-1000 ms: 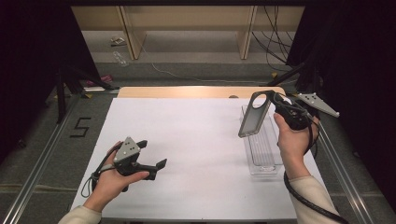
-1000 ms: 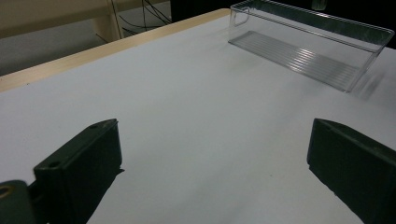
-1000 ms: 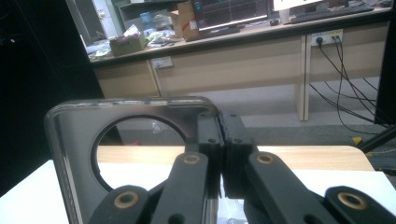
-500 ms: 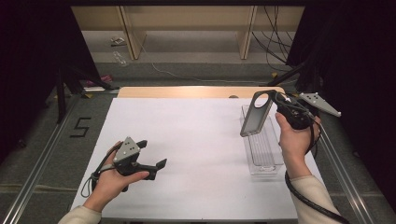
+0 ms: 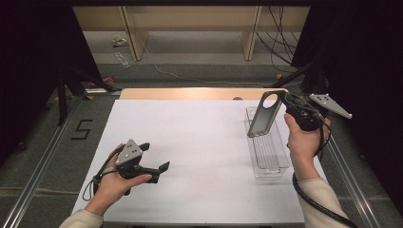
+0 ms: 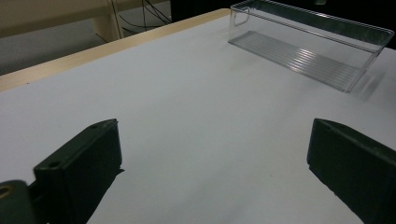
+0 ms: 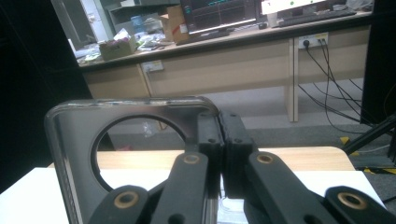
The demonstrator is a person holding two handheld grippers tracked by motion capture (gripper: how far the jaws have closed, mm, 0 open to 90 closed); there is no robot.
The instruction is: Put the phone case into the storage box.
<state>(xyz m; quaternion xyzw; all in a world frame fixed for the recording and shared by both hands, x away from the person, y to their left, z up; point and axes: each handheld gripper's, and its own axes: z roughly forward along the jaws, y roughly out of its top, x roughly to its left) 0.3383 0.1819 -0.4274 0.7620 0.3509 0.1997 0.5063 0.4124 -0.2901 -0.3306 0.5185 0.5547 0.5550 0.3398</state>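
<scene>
The white-covered worktop (image 5: 199, 142) with a pale wooden far edge carries a long clear plastic bin (image 5: 267, 149) with a ribbed floor at its right side. Held tilted above the bin's far end, clear of it, is a grey translucent plastic lid with a round hole (image 5: 262, 114), pinched at its top edge by the right gripper (image 7: 219, 140). The left gripper (image 5: 154, 166) sits low over the worktop's near left, jaws spread wide, holding nothing.

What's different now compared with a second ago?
The right claw has carried the grey lid it grips slightly farther from the person, above the clear bin. The left claw stays open and resting on the table; the bin hasn't moved.
</scene>
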